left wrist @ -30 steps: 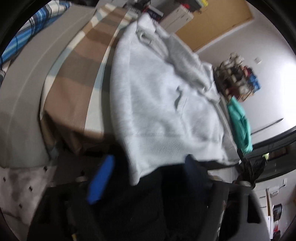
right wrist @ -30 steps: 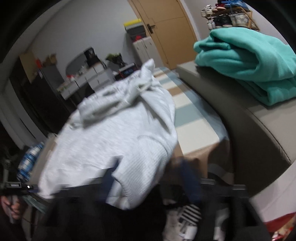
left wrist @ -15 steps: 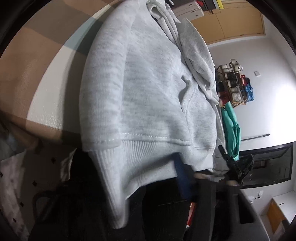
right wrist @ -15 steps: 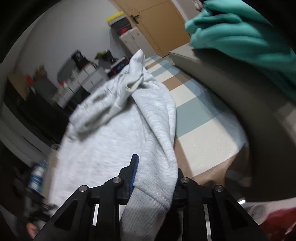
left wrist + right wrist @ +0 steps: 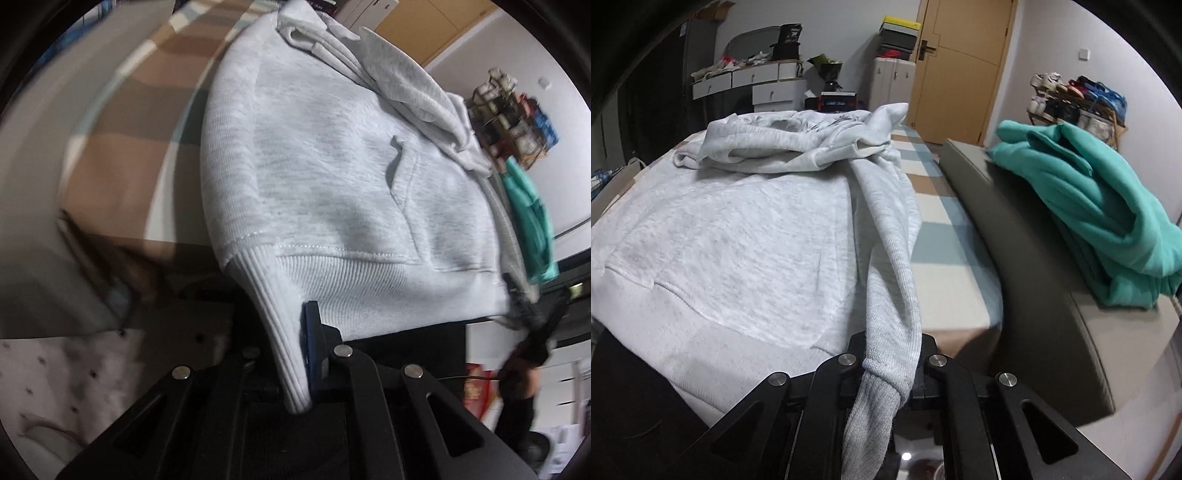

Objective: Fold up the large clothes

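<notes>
- The grey hoodie [image 5: 731,236] lies spread on the striped bed [image 5: 945,236], with its ribbed hem hanging over the near edge of the bed and its sleeves and hood bunched toward the far edge.
- A second before, both pairs of jaws stood wide open just short of this hem; they have just been closing, and now the cloth is between them in both views.
- The left gripper [image 5: 301,354] has its jaws almost fully shut on one hem corner; we see the ribbed cloth pinched against the blue pad [image 5: 312,339].
- The right gripper [image 5: 890,363] has its jaws shut as well, on the opposite hem corner, where the ribbed edge is squeezed into a narrow bundle and hangs down below the jaws.
- A folded teal garment [image 5: 1100,206] rests on the grey frame [image 5: 1034,295] beside the bed; it seems to be already finished.
- We judge that the grasping step is now done and the fold itself can begin: with both hem corners held, the next move would be to lift the hem and carry it toward the far edge, over the body of the hoodie.
- One risk: the bunched sleeves may stay uneven under the fold.
</notes>
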Demonstrator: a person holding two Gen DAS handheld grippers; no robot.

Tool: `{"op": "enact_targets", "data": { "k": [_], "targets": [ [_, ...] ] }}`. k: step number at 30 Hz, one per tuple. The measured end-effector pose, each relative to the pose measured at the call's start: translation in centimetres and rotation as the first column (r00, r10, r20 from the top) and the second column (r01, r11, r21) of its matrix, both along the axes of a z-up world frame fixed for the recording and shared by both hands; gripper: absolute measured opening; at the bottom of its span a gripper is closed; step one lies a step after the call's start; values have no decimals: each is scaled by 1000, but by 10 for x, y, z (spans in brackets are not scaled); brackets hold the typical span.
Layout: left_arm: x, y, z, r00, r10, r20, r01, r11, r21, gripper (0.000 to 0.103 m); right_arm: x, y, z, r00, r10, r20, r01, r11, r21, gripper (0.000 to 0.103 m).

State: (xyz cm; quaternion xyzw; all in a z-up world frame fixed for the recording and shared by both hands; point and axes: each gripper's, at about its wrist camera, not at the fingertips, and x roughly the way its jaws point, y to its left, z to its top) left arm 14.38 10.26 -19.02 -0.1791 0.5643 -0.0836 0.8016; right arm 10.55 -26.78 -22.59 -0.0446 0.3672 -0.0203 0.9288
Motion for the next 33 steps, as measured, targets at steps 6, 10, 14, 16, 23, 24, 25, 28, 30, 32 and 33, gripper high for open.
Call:
{"op": "enact_targets", "data": {
  "k": [6,10,14,16,23,24,25,28,30,32,33],
  "targets": [
    [-2,-11,26,993,3,118,-18,992,127,4,-3,-19,10,1000,22,-10,-19,968,249,13],
    [1,-18,23,992,2,129,-24,985,169,8,1,-22,14,999,45,-4,-41,936,350,19],
    [7,-28,17,994,1,109,-20,984,176,30,9,-20,10,997,68,-39,-47,915,400,31],
    [8,-29,19,994,7,113,-25,988,153,35,12,-19,8,996,76,-47,-49,906,421,34],
    [15,-32,22,989,-29,147,14,994,104,61,19,-18,1,993,79,-90,-29,887,461,40],
    [18,-28,20,987,-35,157,25,998,61,60,19,-19,1,993,76,-86,-28,886,462,35],
    [17,-25,20,986,-25,167,17,999,47,47,17,-21,2,995,66,-79,-23,888,460,30],
    [19,-16,16,989,-4,149,-2,999,41,4,14,-28,-1,995,41,-96,10,882,472,15],
    [16,-9,13,991,10,136,-14,1000,27,3,12,-33,-2,994,28,-104,25,882,470,9],
    [14,-8,10,992,6,125,-15,998,64,2,9,-36,-2,994,9,-108,42,885,464,8],
    [11,-7,7,993,6,117,-15,997,74,2,7,-38,-2,994,-2,-107,52,884,464,7]
  ]
}}
